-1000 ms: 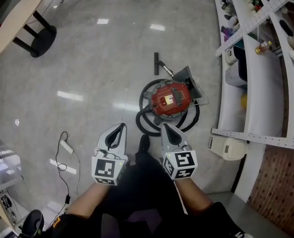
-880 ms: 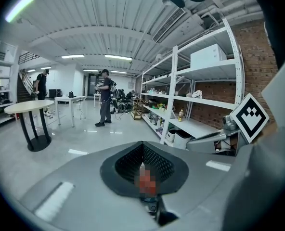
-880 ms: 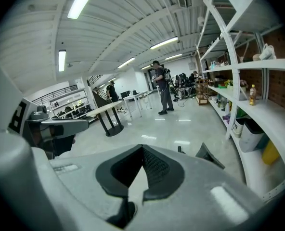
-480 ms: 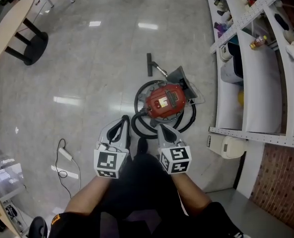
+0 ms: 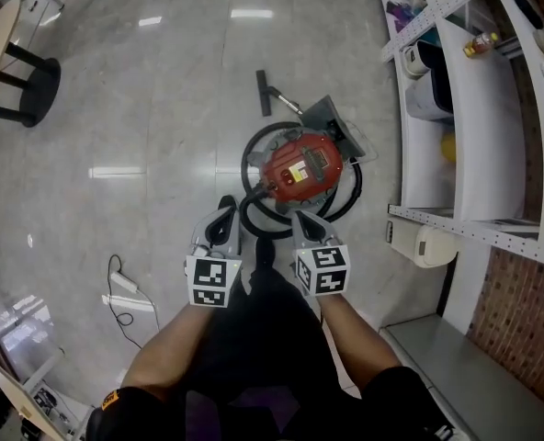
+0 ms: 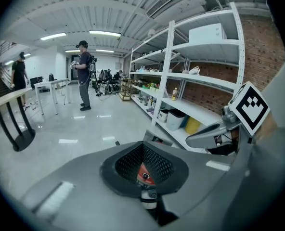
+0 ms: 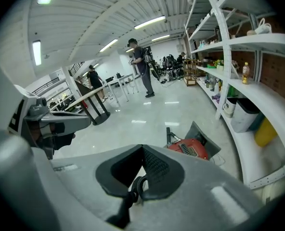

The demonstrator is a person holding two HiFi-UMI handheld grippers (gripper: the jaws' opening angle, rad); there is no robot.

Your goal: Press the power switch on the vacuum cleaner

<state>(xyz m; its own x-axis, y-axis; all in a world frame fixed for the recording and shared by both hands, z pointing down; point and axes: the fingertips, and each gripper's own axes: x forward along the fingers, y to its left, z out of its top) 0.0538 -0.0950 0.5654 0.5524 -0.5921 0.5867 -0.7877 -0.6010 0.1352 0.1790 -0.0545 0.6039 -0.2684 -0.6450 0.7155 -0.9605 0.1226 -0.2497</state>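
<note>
Vacuum cleaner (image 5: 300,168) sits on the floor (image 5: 162,108) just ahead of you, hose (image 5: 246,168) looped round it. It is probably rigid and heavy enough to stay put. Your left gripper (image 5: 223,211) and right gripper (image 5: 302,219) are both pressed together and empty, so prod the top switch with one tip.

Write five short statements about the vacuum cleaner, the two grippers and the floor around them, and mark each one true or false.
1. The vacuum cleaner has a red body. True.
2. The right gripper is pressing on the vacuum cleaner. False: it hangs apart from it, nearer the person.
3. A black hose lies coiled around the vacuum cleaner. True.
4. The left gripper holds the white power strip. False: its jaws are together on nothing, and the power strip lies on the floor to the person's left.
5. Both grippers have their jaws together. True.
</note>
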